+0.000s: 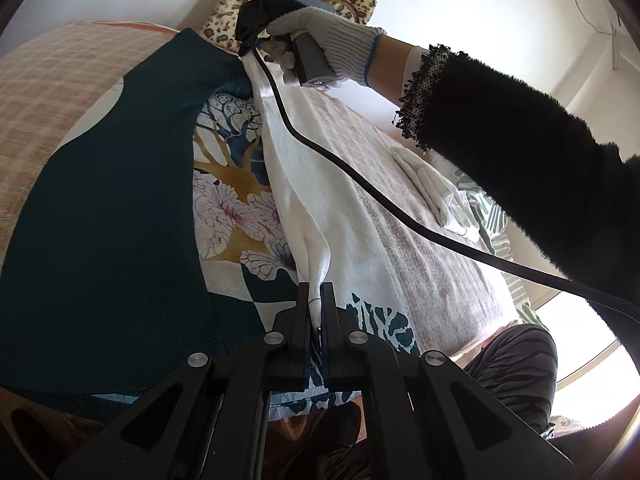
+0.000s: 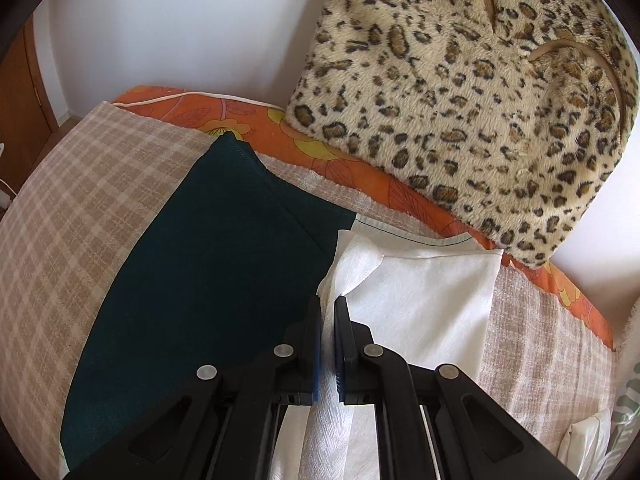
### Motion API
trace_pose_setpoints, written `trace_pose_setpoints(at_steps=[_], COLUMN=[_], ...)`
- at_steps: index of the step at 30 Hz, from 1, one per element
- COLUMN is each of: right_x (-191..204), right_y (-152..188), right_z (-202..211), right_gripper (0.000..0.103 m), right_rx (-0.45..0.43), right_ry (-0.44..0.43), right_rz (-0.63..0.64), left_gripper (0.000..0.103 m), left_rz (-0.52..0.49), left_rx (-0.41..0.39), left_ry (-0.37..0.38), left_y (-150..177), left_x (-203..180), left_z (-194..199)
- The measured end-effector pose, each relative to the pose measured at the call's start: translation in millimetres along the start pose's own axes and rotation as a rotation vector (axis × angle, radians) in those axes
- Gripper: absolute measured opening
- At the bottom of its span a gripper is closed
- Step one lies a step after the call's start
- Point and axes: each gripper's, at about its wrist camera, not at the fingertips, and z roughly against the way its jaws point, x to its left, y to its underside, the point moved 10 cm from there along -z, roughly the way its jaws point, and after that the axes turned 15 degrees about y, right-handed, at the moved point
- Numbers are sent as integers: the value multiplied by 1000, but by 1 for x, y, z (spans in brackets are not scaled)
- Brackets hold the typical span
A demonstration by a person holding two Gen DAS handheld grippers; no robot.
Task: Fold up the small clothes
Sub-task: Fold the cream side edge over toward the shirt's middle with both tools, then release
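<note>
Left wrist view: left gripper (image 1: 316, 300) clamped tight on one white corner of the cloth (image 1: 320, 184), jaws nearly touching with the fabric pinched between. Right gripper (image 2: 329, 312) likewise closed hard on the opposite corner, a white tuft poking past its tips. Cloth hangs stretched between the two as a folded band over the bed (image 2: 88, 184), its printed and teal part lying flat below.

Doing the fold well, I'd judge: keep both pinches firm, hold the lifted edge taut and level so no slack bunches mid-span, then carry both corners across together and lay them square on the far edge before letting go. Uneven travel would likely skew the crease.

Only the left view shows the gloved hand (image 1: 332, 48) holding the right tool, the cable (image 1: 360, 184), the flower print and a crumpled white piece (image 1: 436, 192) further right. Only the right view shows the leopard cushion (image 2: 480, 112) in full and the orange sheet (image 2: 256, 120) under it.
</note>
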Motion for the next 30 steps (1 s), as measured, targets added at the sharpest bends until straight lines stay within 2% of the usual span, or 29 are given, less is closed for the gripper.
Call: trace_pose_setpoints(at_steps=[3,5,6,7,8,10,13,16,22,26,29,30], right_x=[12,8,2,-6,-15,-37,-74,-93,-109,-106,-94,-89], right_y=[-1,-6,-10,-14,-15,-13,10,57,175,211,211,207], right_z=[1,11,22,33,43,62,87,108,132,131,127,124], right_gripper=[8,39,42,44,44,44,44,44,44,31,22,21], right_rx=[0,-27,-63,-85,-102,-123,-128,-103,-69,-50,-49,-46], right_ry=[-43,-45,-61,-83,-102,-123,-150,-186,-188,-251,-293,-305], right_rz=[17,1,-27,-56,-86,-145,-231,-269,-253,-309,-343,-348], left_gripper=[2,4,11,12,13,20,20,20,20,20,20,20], left_rz=[17,39,49,54,49,23,-20,-64,-107,-151,-267,-275], left_rx=[6,15,23,26,24,26,17,18,54,74,70,64], left_ry=[8,0,-1,5,6,-10,-22,-39,-86,-138,-219,-236], left_y=[1,3,5,5,4,3,-3,-9,-27,-61,-98,-109], left_x=[4,8,8,7,5,1,-4,-7,3,17,30,36], left_z=[1,2,3,4,8,17,35,52,73,84,89,91])
